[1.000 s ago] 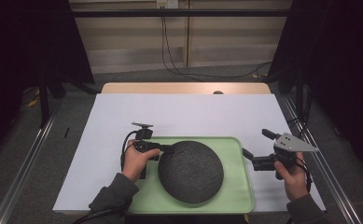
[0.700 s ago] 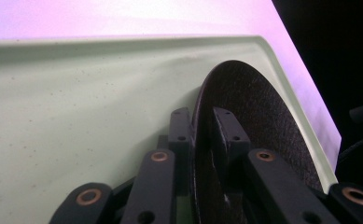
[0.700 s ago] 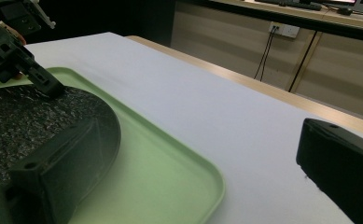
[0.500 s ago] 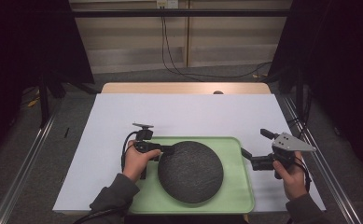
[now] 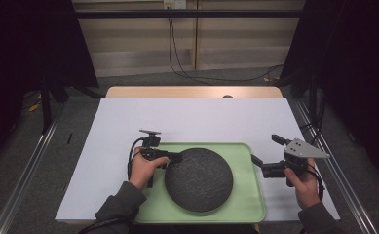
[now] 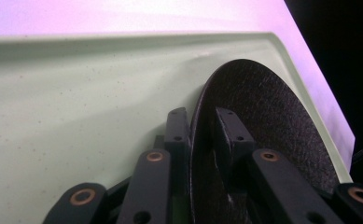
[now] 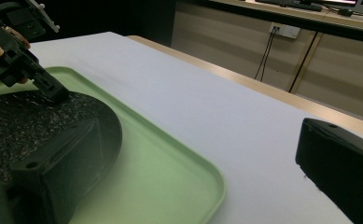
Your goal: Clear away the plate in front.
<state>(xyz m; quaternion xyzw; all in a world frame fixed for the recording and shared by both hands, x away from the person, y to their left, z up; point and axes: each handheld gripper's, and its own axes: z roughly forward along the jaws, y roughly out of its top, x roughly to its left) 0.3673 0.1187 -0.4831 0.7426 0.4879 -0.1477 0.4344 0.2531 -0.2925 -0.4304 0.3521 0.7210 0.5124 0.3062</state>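
Note:
A dark speckled round plate lies on a pale green tray near the table's front edge. My left gripper reaches in from the left and is shut on the plate's left rim. In the left gripper view the rim sits clamped between the two black jaws of the left gripper. My right gripper hovers just past the tray's right edge, open, with nothing between its jaws. The right gripper view shows the plate at lower left, the right gripper open over the tray rim, and the left gripper on the plate.
White paper covers the table beyond the tray, with a wooden edge at the far side. Metal rails run along the floor on both sides. A wall with cables stands behind.
The left gripper has edged slightly right, further onto the plate's rim. The right gripper has drifted a little toward the tray. The plate has stayed in place.

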